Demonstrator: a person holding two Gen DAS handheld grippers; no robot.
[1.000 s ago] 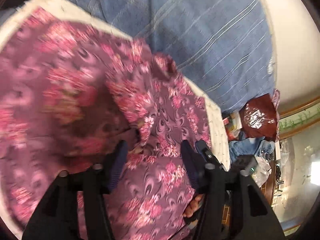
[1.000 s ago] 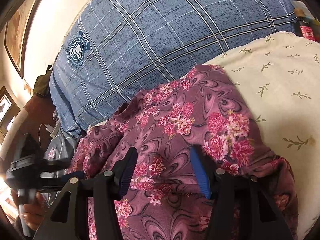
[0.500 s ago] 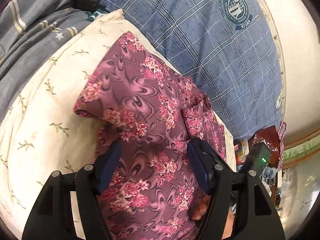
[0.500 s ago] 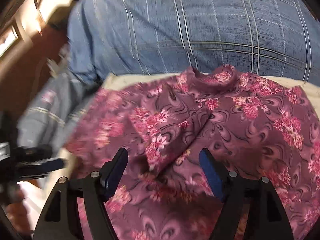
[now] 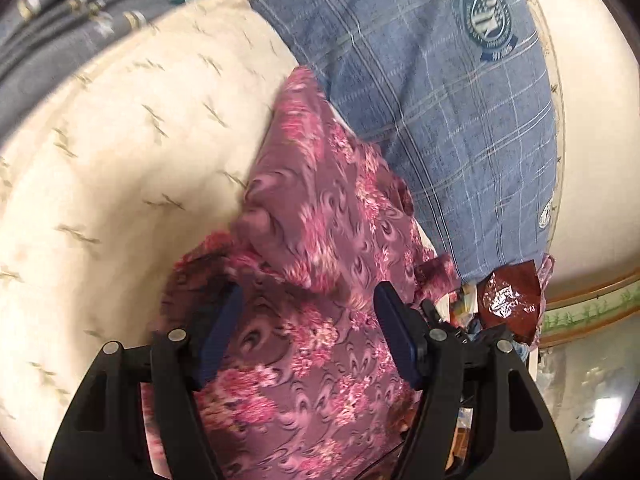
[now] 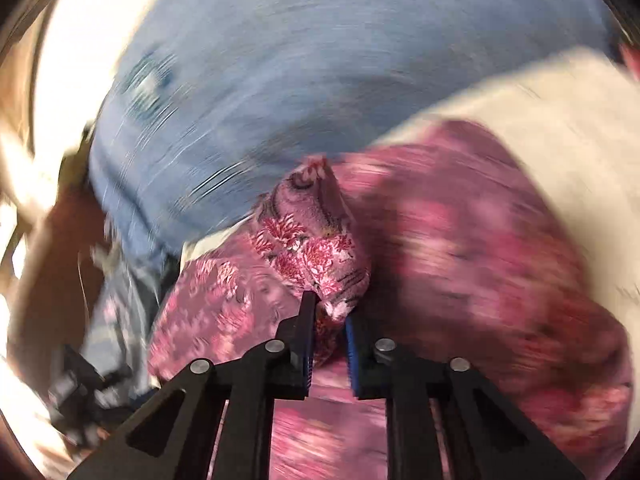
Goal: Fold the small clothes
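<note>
A purple garment with pink flowers [image 5: 320,240] lies rumpled on a cream leaf-print cushion [image 5: 120,160], up against blue plaid bedding. My left gripper [image 5: 308,292] hangs open just over the garment's near part, the cloth spread beneath and between its blue pads without being pinched. In the right wrist view, which is blurred by motion, the garment [image 6: 460,260] fills the lower right. My right gripper [image 6: 330,312] is closing, and its jaws pinch a raised fold of the garment [image 6: 316,240] that stands up from the tips.
Blue plaid bedding [image 5: 440,100] with a round crest rises behind the cushion. Grey striped cloth [image 5: 60,32] lies at the upper left. A shiny dark red bag [image 5: 512,300] and clutter sit off the cushion's right edge. The cream cushion [image 6: 560,140] shows bare at the upper right.
The right gripper went from wide open over the garment to shut on a fold of it, swinging fast. The left gripper drifted sideways, so more bare cushion shows at its left.
</note>
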